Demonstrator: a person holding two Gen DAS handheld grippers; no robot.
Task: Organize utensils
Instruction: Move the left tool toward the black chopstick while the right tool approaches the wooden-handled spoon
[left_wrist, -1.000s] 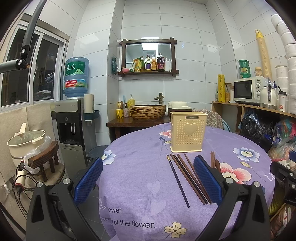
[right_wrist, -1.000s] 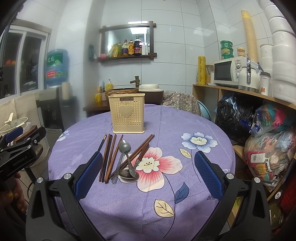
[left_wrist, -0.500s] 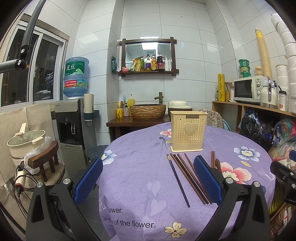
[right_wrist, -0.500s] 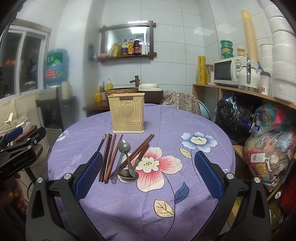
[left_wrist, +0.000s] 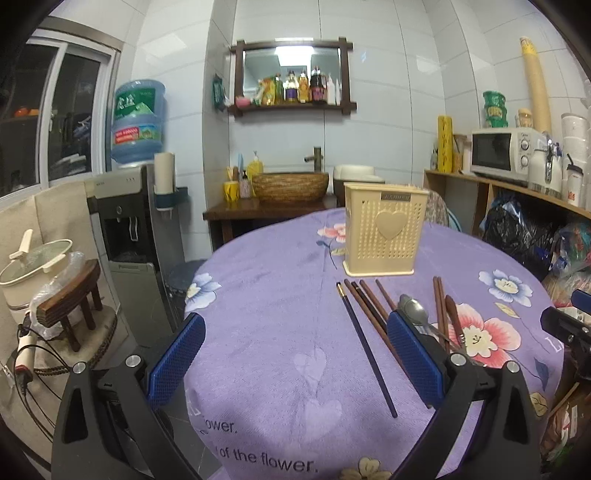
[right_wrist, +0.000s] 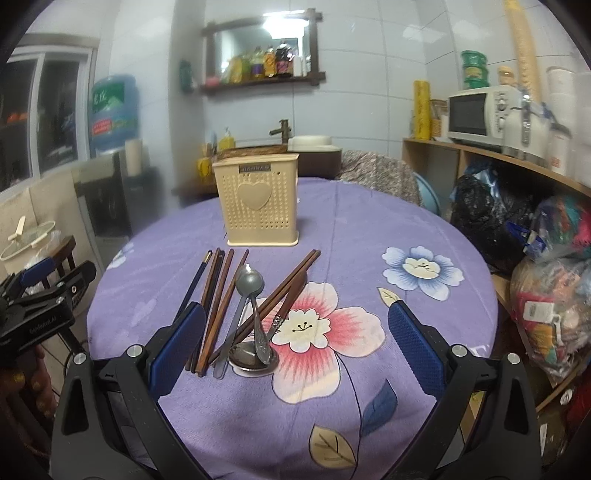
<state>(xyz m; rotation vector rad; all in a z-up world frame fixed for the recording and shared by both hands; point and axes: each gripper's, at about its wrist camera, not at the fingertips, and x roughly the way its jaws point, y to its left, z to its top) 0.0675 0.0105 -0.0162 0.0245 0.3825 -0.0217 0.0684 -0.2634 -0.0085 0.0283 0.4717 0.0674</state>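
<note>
Left wrist: left gripper (left_wrist: 295, 358) spread wide, empty, above the table (left_wrist: 266, 295); chopsticks (left_wrist: 365, 343) at 1 o'clock, holder (left_wrist: 384, 236) beyond.

Right wrist: right gripper (right_wrist: 297, 347) spread, empty; spoons (right_wrist: 251, 317) and chopsticks (right_wrist: 218, 295) lie between its fingers (right_wrist: 177, 347), holder (right_wrist: 258, 199) at 12.

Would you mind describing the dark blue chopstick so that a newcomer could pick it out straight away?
Start at the cream holder with the heart, standing on the purple tablecloth. Just in front of it lies a row of chopsticks. The one you want is the dark blue chopstick at the far left of that row: its neighbours are all brown wood, and it alone has a gold tip.
</note>
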